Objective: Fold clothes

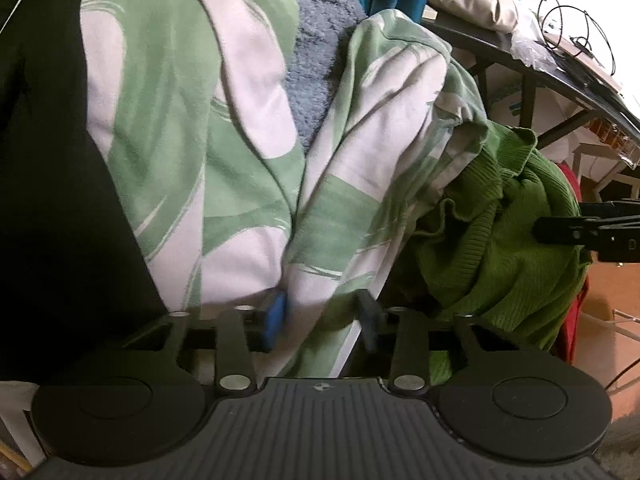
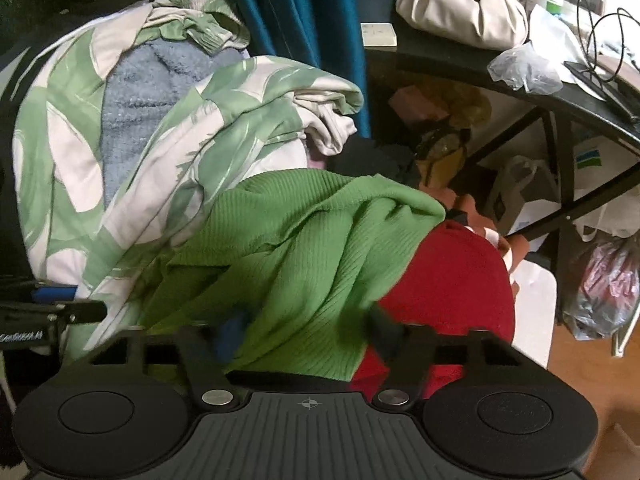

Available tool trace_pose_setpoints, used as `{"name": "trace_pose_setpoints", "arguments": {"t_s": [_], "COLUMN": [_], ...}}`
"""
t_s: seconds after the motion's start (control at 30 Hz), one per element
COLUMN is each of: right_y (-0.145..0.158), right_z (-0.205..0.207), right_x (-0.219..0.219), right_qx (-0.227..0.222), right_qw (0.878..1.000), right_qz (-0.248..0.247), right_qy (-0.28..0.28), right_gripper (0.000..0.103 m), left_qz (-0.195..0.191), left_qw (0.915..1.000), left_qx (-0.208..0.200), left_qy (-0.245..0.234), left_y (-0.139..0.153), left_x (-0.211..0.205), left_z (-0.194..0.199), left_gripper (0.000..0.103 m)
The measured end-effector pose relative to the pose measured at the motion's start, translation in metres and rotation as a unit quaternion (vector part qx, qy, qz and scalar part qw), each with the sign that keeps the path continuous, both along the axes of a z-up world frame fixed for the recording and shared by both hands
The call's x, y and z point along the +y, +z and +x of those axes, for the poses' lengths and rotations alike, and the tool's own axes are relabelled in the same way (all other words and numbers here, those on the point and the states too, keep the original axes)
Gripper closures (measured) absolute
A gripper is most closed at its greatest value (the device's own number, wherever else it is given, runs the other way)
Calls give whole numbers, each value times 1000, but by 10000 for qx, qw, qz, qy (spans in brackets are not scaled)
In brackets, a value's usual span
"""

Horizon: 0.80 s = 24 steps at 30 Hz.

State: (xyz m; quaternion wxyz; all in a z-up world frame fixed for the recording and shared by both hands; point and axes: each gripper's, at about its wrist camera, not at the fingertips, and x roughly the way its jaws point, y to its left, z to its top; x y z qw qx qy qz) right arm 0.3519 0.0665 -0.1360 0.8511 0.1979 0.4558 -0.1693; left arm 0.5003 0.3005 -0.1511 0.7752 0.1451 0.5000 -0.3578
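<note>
A green ribbed sweater (image 2: pixel 304 248) lies crumpled on top of a red garment (image 2: pixel 452 280). It is seen again in the left wrist view as the green sweater (image 1: pixel 512 256). My right gripper (image 2: pixel 306 334) is open, its fingers wide apart with a fold of the sweater draped between them. In the left wrist view it shows as the right gripper (image 1: pixel 538 229), touching the sweater's right side. My left gripper (image 1: pixel 322 318) is open and pressed against leaf-print bedding (image 1: pixel 224 168), which bulges between its fingers. The left gripper (image 2: pixel 92 308) sits left of the sweater.
A blue fleecy blanket (image 2: pixel 132 112) lies between folds of the leaf-print bedding (image 2: pixel 224 120). A dark desk (image 2: pixel 460 62) at the right holds a cream bag (image 2: pixel 460 12), plastic wrap and cables. Bags (image 2: pixel 604 288) stand on the floor beneath. A teal curtain (image 2: pixel 304 20) hangs behind.
</note>
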Motion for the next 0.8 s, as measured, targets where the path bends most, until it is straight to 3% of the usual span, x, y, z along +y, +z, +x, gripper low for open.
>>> {"name": "trace_pose_setpoints", "arguments": {"t_s": [0.03, 0.1, 0.23, 0.53, 0.8], "right_y": [1, 5, 9, 2, 0], "right_z": [-3, -9, -27, -42, -37], "right_x": [-1, -3, -10, -7, -4], "right_qx": [-18, -44, -63, 11, 30], "right_qw": [10000, 9999, 9994, 9976, 9979], "right_qz": [64, 108, 261, 405, 347], "right_qy": [29, 19, -230, -560, -554], "right_gripper": [68, 75, 82, 82, 79], "left_qz": [-8, -38, -67, 47, 122], "left_qw": [10000, 9999, 9994, 9987, 9986], "left_qx": [57, 138, 216, 163, 382], "left_qy": [-9, -94, -274, -479, -340], "left_y": [0, 3, 7, 5, -11], "left_x": [1, 2, 3, 0, -9], "left_z": [1, 1, -1, -5, 6], "left_gripper": [79, 83, 86, 85, 67]}}
